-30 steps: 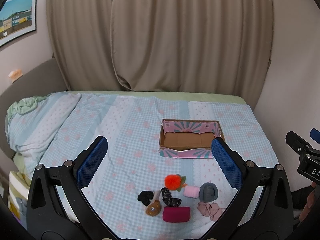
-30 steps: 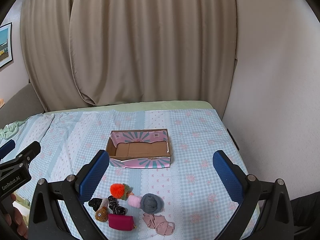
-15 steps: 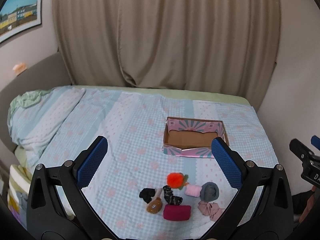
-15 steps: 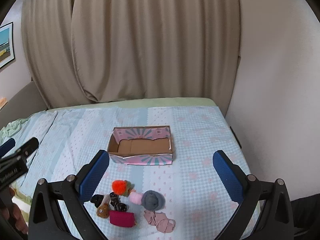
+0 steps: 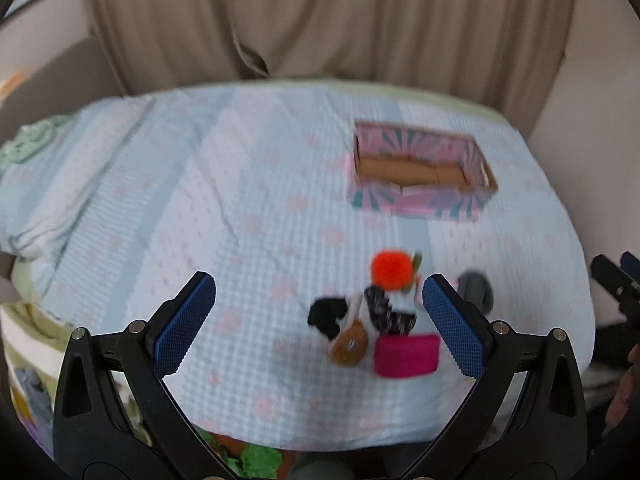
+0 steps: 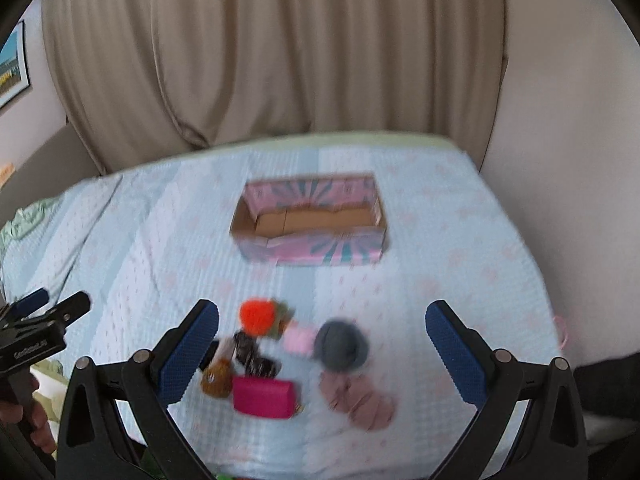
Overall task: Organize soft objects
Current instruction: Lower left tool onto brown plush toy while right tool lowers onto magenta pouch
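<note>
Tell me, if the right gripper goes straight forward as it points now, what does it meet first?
Probably the grey ball in the pile, between the open right gripper fingers; blur leaves depth unclear.

The bed cover [image 6: 160, 248] is pale blue check with pink flowers, the open cardboard box [image 6: 316, 248] shows pink and teal rays outside and brown inside, beside an orange fluffy pompom [image 6: 256, 314], a magenta pouch [image 6: 264, 396] and a grey knitted roll [image 6: 340, 344].
</note>
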### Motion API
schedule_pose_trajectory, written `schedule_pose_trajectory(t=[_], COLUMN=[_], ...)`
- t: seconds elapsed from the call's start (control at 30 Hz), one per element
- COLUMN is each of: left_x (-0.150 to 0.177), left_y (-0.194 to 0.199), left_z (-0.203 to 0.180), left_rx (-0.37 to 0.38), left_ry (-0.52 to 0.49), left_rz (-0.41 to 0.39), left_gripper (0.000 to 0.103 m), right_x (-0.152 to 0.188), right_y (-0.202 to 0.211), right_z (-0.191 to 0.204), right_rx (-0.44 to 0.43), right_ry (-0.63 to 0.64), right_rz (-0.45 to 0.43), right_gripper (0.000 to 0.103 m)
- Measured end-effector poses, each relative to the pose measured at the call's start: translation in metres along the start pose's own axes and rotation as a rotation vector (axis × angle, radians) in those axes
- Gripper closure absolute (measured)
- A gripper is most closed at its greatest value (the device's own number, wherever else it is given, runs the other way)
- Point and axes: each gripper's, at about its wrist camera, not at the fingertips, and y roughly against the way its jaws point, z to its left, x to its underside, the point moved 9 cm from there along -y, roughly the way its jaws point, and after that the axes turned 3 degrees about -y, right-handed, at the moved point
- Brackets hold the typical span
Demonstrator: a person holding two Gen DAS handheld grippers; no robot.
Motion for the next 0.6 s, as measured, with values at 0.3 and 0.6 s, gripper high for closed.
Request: schedule_pose_trajectory(t=[0.3,0.6], left_x=[0.073,0.125], left_y=[-0.092,-0.159], left_z=[-0.009,-0.017], left_rx=[0.113,0.209], left_ry=[-0.086,-0.056], left_rz=[0.166,0.290], left_gripper=[0.001,0.010], right_x=[0.098,0.163], right_y=[-0.075,-0.137], right_z=[0.030,0.040], right_rx=[-0.011,-0.002], right_ry=[-0.111,0.007], right_rz=[0.154,0.188], right_gripper=[0.000,0.000])
